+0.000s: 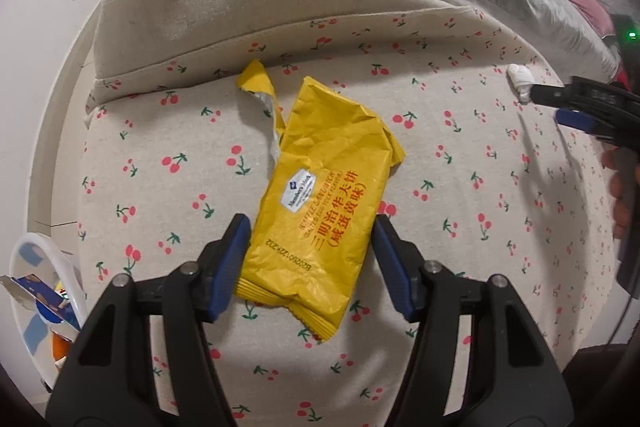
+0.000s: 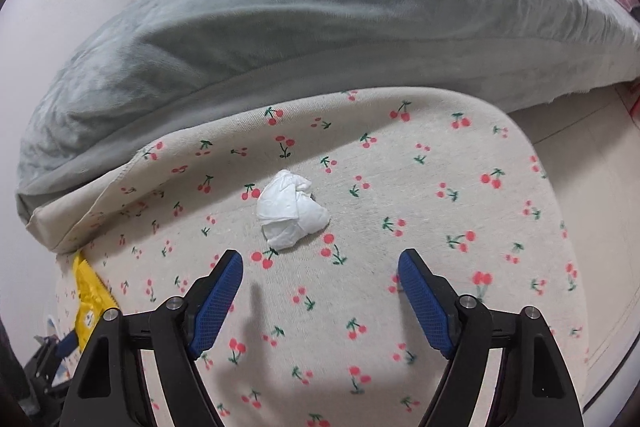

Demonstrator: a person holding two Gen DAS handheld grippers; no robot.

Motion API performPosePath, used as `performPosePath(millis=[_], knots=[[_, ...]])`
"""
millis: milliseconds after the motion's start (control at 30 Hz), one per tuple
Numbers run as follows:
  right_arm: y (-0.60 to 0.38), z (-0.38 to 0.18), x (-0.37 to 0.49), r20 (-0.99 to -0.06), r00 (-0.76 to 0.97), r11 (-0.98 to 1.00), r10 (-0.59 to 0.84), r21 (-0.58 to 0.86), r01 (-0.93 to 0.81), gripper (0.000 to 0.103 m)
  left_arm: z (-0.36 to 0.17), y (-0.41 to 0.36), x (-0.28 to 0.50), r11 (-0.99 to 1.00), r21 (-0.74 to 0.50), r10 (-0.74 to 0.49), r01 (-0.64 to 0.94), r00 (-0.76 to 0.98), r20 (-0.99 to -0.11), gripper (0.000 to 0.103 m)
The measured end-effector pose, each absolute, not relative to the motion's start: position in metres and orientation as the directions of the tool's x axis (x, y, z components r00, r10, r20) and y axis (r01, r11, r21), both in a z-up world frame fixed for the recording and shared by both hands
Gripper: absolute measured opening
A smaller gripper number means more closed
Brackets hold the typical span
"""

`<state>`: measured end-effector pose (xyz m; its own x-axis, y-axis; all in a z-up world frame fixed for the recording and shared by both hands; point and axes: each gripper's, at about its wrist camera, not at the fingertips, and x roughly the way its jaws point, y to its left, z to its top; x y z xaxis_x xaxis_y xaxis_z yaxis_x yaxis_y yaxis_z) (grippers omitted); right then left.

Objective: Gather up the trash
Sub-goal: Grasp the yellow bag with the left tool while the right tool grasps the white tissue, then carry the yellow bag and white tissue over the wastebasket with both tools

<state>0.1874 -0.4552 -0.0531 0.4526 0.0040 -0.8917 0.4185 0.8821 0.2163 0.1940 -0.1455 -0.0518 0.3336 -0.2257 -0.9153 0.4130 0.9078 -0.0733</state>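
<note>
Yellow wrapper [image 1: 324, 195] flat on cherry-print bed [image 1: 460, 155], torn open, likely light, crinkly, slippery. My left fingers [image 1: 310, 261] apart, straddling its near end; pinch across width there. Crumpled tissue [image 2: 292, 213] soft, ahead of my right fingers [image 2: 320, 291], also apart, empty.

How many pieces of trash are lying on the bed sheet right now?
2: a yellow wrapper between the open left gripper fingers, and a crumpled tissue just ahead of the open right gripper. The blankets may hide more.
</note>
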Motion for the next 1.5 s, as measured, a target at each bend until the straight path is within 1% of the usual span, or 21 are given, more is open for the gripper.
performPosePath(millis=[133,200,233,267,300,333,400,467,500,733,867,1200,1333,1500], knots=[[-0.446,-0.058,0.201,-0.886,0.461,0.892,-0.036,0.179,0.415,0.075,-0.047,-0.143,0.193,0.899,-0.107,-0.26,0.424,0.321,-0.911,0.054],[-0.442,-0.058,0.206,-0.88,0.473,0.901,-0.045,0.169,0.4,0.071,-0.044,-0.142,0.194,0.895,-0.126,-0.277,0.428,0.314,-0.908,0.049],[-0.439,-0.058,0.208,-0.878,0.475,0.906,-0.059,0.152,0.394,0.069,-0.044,-0.141,0.193,0.894,-0.132,-0.282,0.429,0.31,-0.908,0.049],[-0.436,-0.058,0.21,-0.878,0.473,0.911,-0.072,0.135,0.39,0.065,-0.044,-0.141,0.193,0.893,-0.135,-0.285,0.43,0.307,-0.908,0.048],[-0.433,-0.057,0.212,-0.878,0.471,0.915,-0.087,0.116,0.386,0.058,-0.043,-0.14,0.193,0.892,-0.137,-0.287,0.431,0.306,-0.908,0.047],[-0.431,-0.057,0.213,-0.878,0.47,0.918,-0.095,0.105,0.382,0.054,-0.042,-0.139,0.194,0.891,-0.138,-0.288,0.432,0.305,-0.908,0.047],[-0.427,-0.056,0.214,-0.88,0.46,0.921,-0.115,0.079,0.382,0.034,-0.04,-0.136,0.195,0.891,-0.142,-0.291,0.431,0.304,-0.907,0.046],[-0.426,-0.055,0.214,-0.885,0.45,0.918,-0.123,0.07,0.39,0.023,-0.039,-0.137,0.185,0.891,-0.145,-0.295,0.43,0.305,-0.906,0.045],[-0.427,-0.054,0.213,-0.888,0.443,0.914,-0.124,0.072,0.4,0.021,-0.038,-0.137,0.184,0.891,-0.148,-0.298,0.43,0.306,-0.904,0.044],[-0.421,-0.04,0.194,-0.882,0.463,0.921,-0.084,0.108,0.373,0.02,-0.022,-0.121,0.176,0.886,-0.172,-0.328,0.431,0.32,-0.889,0.043],[-0.412,-0.02,0.179,-0.862,0.506,0.933,-0.032,0.156,0.324,0.02,-0.018,-0.117,0.176,0.885,-0.19,-0.346,0.425,0.33,-0.878,0.043],[-0.366,0.032,0.151,-0.804,0.59,0.955,0.067,0.223,0.195,0.02,-0.002,-0.097,0.172,0.892,-0.239,-0.383,0.385,0.36,-0.85,0.043],[-0.348,0.044,0.143,-0.78,0.616,0.964,0.109,0.233,0.125,0.02,0.005,-0.085,0.169,0.896,-0.242,-0.386,0.373,0.383,-0.839,0.043],[-0.314,0.056,0.141,-0.762,0.632,0.977,0.143,0.211,0.034,0.02,0.013,-0.068,0.165,0.903,-0.231,-0.378,0.363,0.413,-0.828,0.043]])
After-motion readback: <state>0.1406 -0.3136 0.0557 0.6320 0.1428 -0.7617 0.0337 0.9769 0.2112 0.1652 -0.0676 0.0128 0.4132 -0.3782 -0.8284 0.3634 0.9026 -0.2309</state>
